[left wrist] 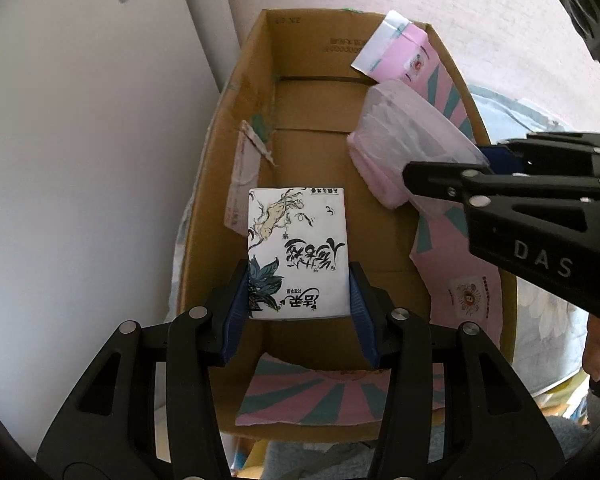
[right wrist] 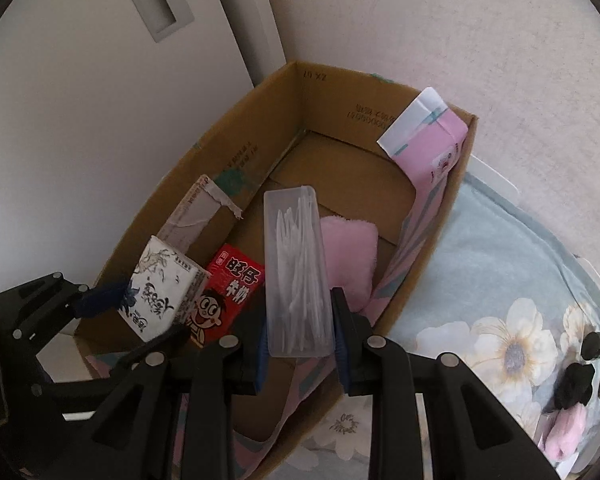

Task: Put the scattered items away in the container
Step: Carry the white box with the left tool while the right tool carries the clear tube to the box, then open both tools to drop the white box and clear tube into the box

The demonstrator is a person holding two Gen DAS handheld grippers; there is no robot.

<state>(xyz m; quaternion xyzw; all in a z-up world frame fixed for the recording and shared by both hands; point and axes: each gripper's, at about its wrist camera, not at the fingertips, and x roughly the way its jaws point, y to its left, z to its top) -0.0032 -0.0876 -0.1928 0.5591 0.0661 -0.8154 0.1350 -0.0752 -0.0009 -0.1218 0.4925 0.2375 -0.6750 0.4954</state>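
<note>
An open cardboard box point(left wrist: 220, 152) point(right wrist: 236, 160) stands against the wall. My left gripper point(left wrist: 298, 308) is shut on a white tissue pack with ink drawings point(left wrist: 298, 252), held over the box's inside; the pack also shows in the right wrist view point(right wrist: 164, 288). My right gripper point(right wrist: 298, 344) is shut on a clear plastic case of white sticks point(right wrist: 298, 272), held above the box; the case shows in the left wrist view point(left wrist: 416, 136). Inside the box lie a red milk carton point(right wrist: 228, 292) and a pink plush item point(right wrist: 352, 248).
A pink paper bag point(right wrist: 432, 148) leans on the box's right wall. The box rests on a pale blue floral blanket point(right wrist: 500, 280). A white door and wall point(right wrist: 80, 120) stand left. Dark and pink items point(right wrist: 572, 388) lie at right.
</note>
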